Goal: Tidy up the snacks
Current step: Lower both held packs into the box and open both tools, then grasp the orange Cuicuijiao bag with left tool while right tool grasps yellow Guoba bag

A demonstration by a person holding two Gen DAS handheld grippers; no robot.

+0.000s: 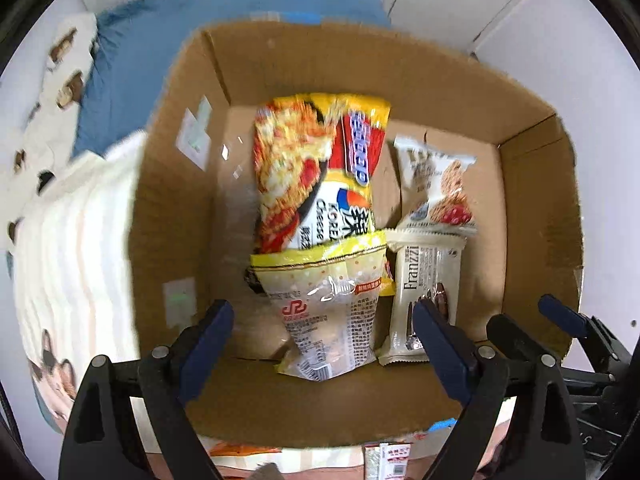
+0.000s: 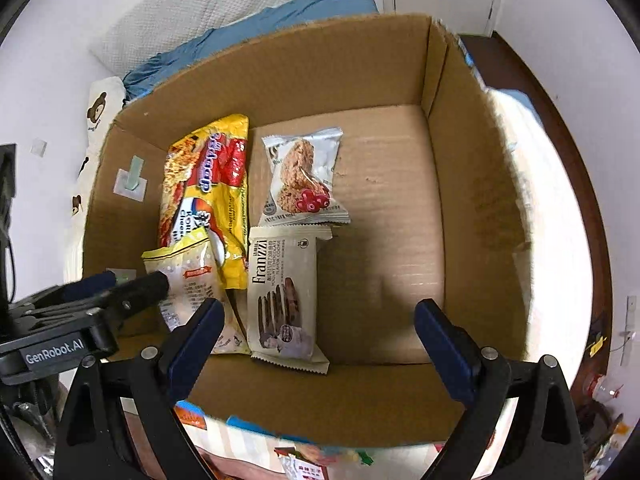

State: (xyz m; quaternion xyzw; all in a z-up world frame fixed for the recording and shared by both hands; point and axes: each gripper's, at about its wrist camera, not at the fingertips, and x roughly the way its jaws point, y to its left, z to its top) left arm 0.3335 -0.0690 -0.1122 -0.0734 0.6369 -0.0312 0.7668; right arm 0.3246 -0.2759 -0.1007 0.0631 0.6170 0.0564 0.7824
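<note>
Four snack packs lie in cardboard box (image 2: 280,80): yellow noodle pack (image 1: 320,168) at left w/ clear-yellow bag (image 1: 332,312) overlapping its near end, Franzzi cookie pack (image 2: 284,296) beside, oat cookie pack (image 2: 304,178) behind it. Left gripper (image 1: 324,344) & right gripper (image 2: 320,340) both spread wide, holding nothing.

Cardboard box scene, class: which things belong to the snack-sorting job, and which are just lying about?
Job:
cardboard box
yellow noodle packet
oat cookie packet
Franzzi cookie packet
clear-fronted yellow packet

Lying about:
blue cloth
bear-print fabric
</note>
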